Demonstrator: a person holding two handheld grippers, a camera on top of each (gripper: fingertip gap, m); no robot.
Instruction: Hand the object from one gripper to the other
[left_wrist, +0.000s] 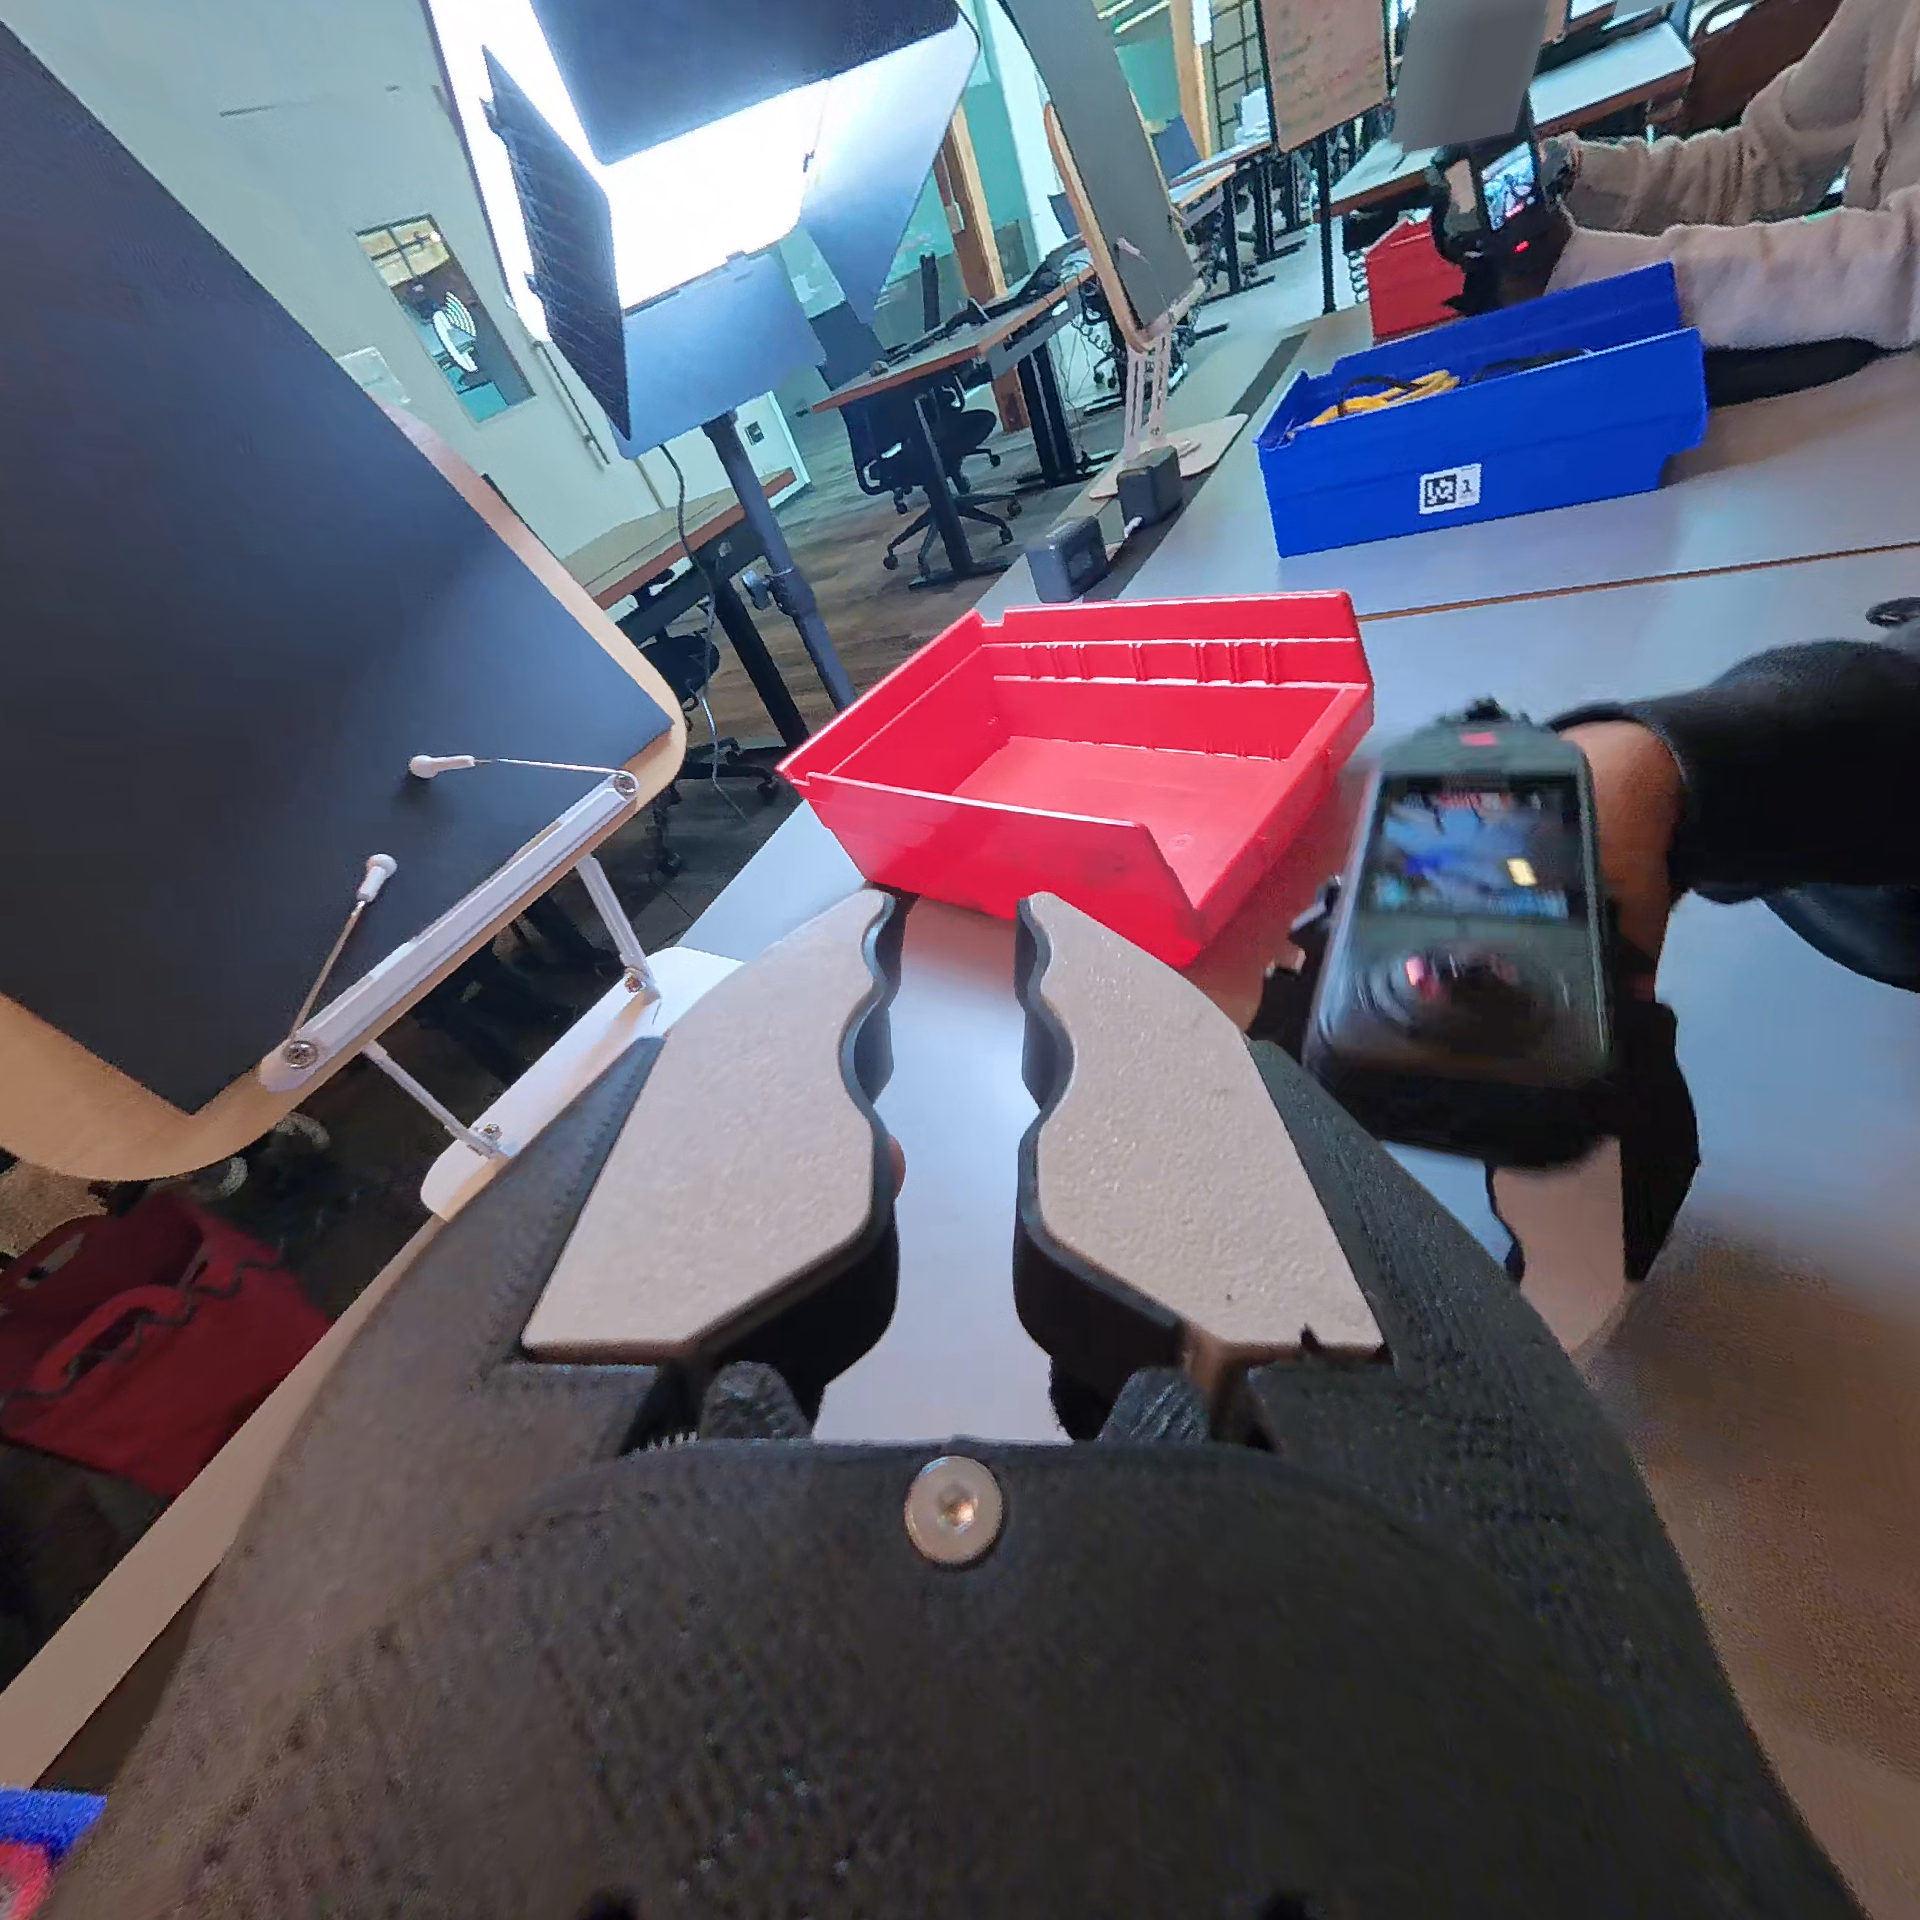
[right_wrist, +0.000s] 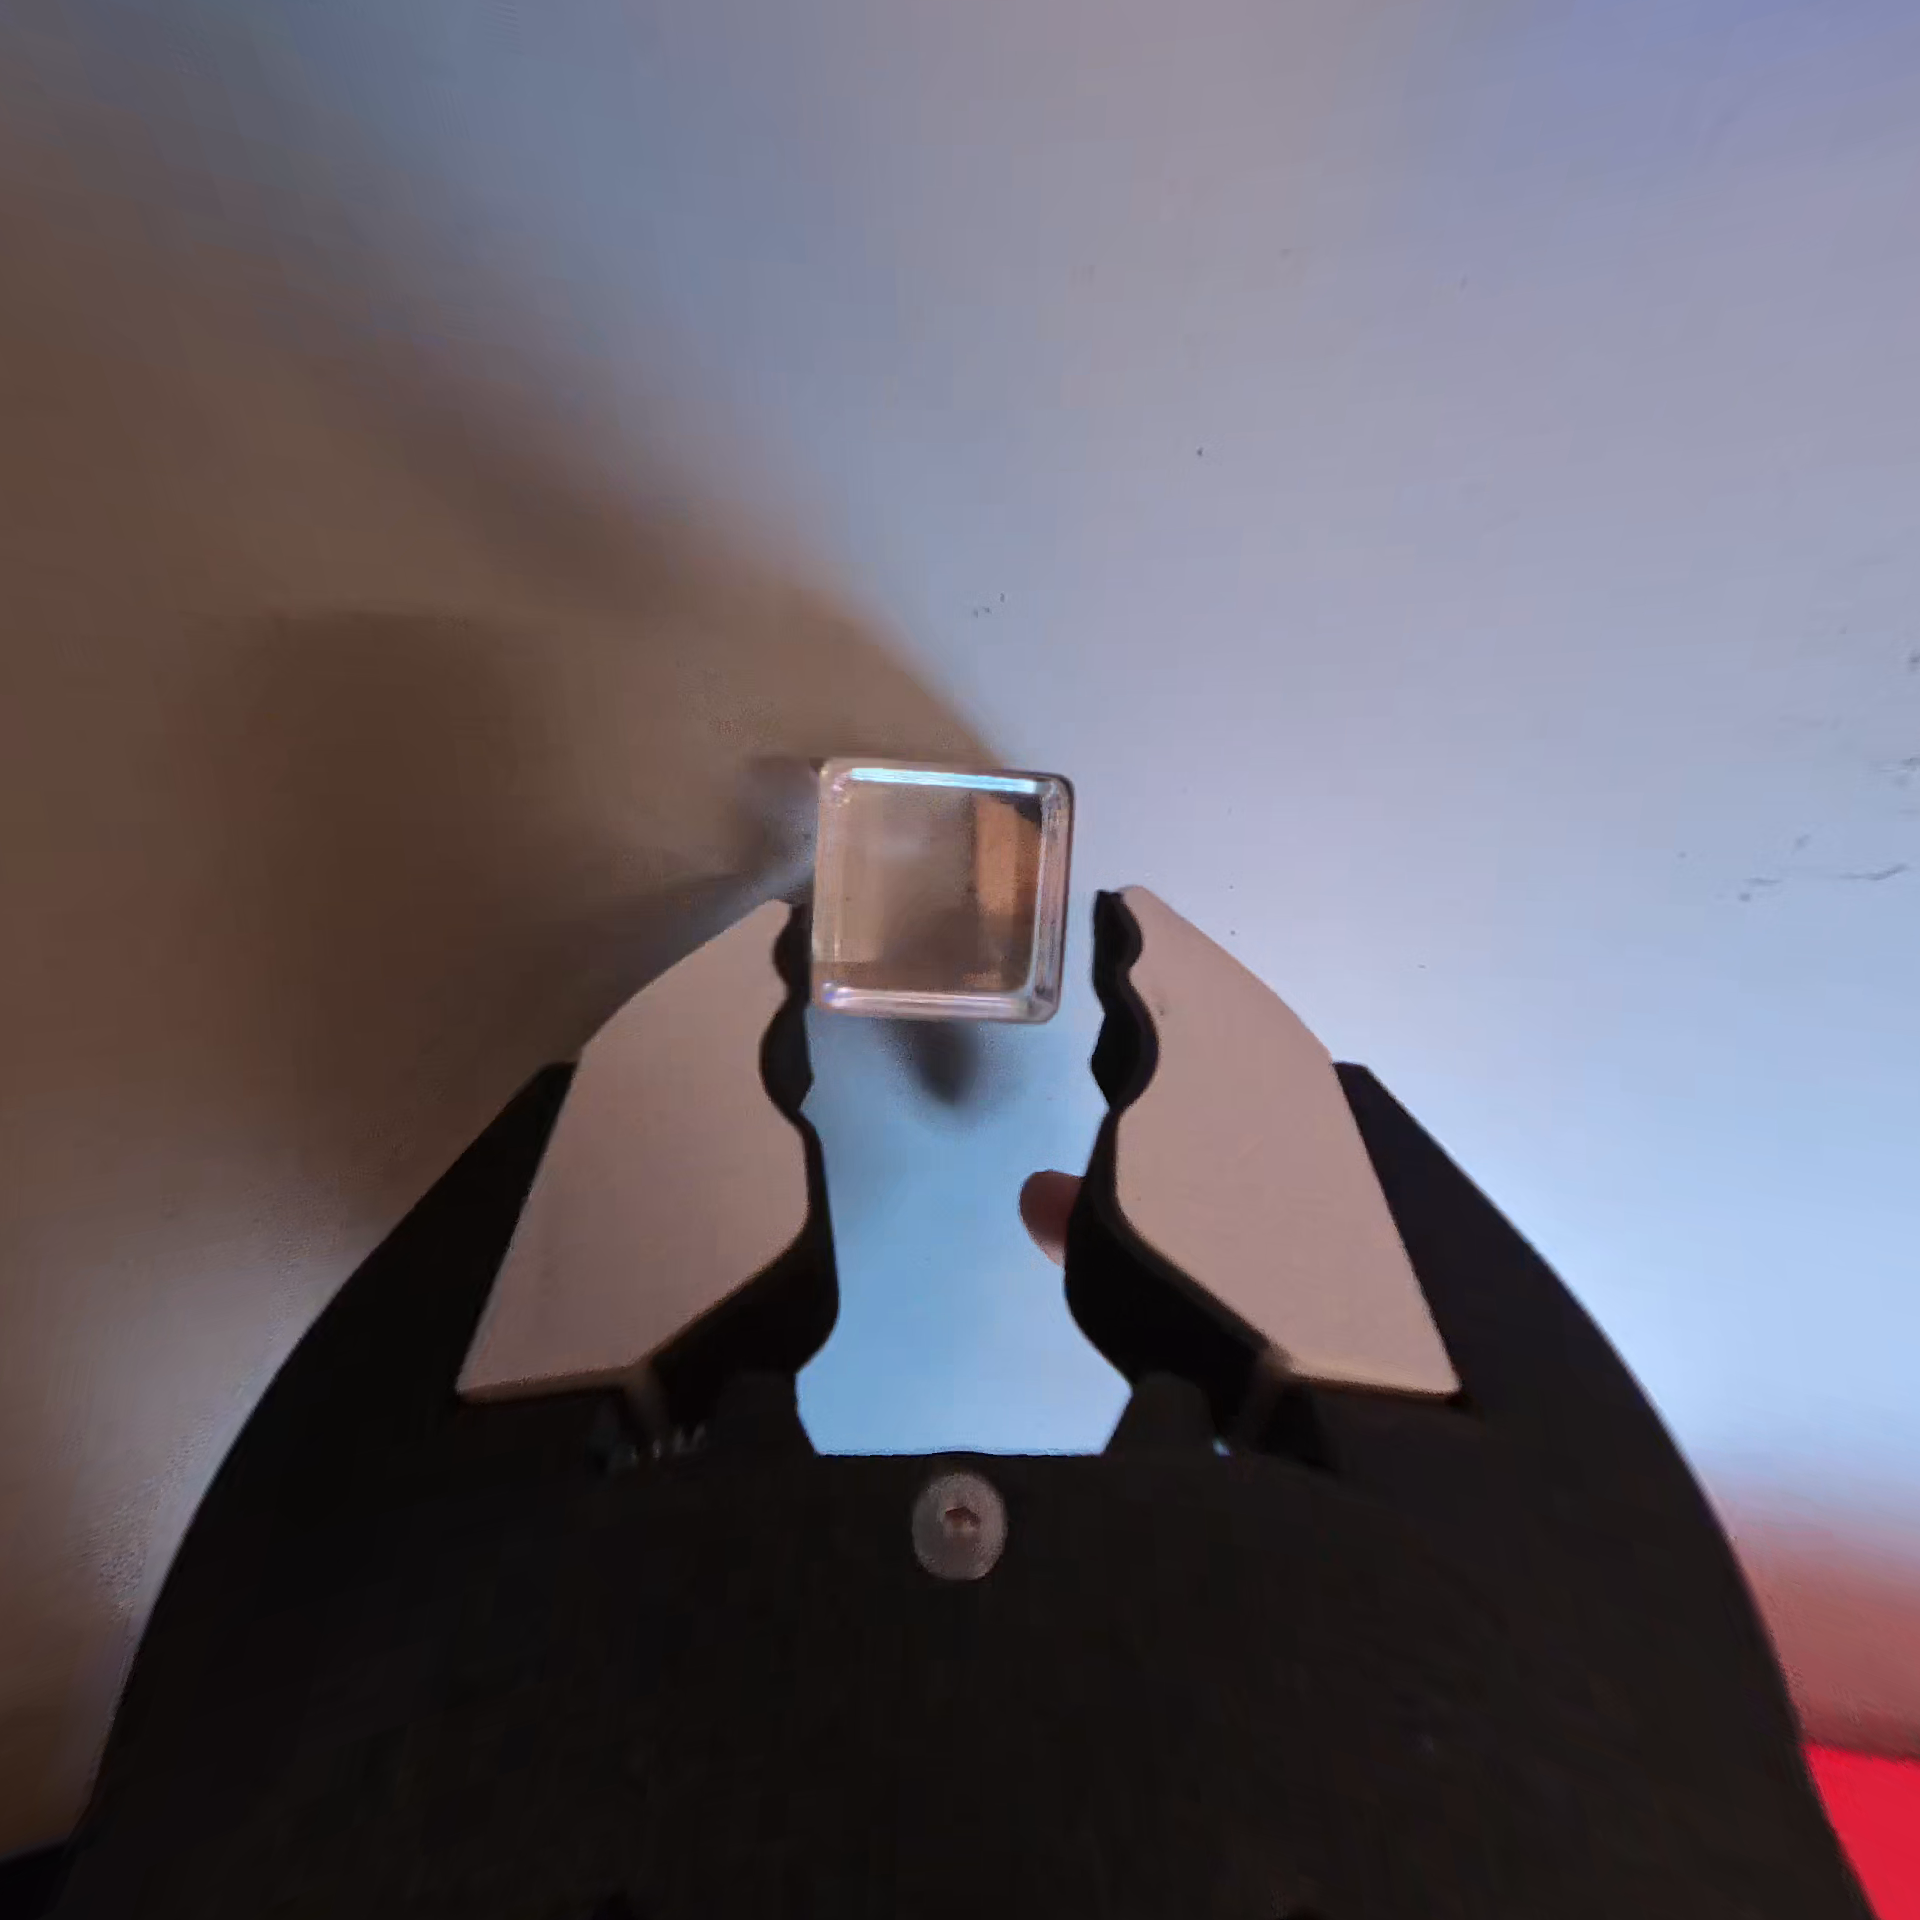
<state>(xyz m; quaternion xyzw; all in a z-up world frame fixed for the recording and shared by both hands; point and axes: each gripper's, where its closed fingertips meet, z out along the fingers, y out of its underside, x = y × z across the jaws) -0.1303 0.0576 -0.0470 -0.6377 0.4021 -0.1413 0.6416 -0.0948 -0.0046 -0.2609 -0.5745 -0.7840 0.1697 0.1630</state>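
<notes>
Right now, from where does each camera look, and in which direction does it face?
Left wrist view: sits on the left gripper, looks forward and slightly down over the grey table at the empty red plastic bin; its own jaws stand open, and the right gripper shows, blurred, in a hand.
Right wrist view: sits on the right gripper, looks down at the table; its open jaws flank a small clear cube.
Shared: the table; red at the right view's corner may be the bin.

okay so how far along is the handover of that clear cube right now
Nothing looks done yet. The clear cube sits on the grey table, and the right gripper is open around it, with a gap visible on one side. The left gripper is open and empty near the red bin. Grasping, lifting and the actual handover remain.
</notes>
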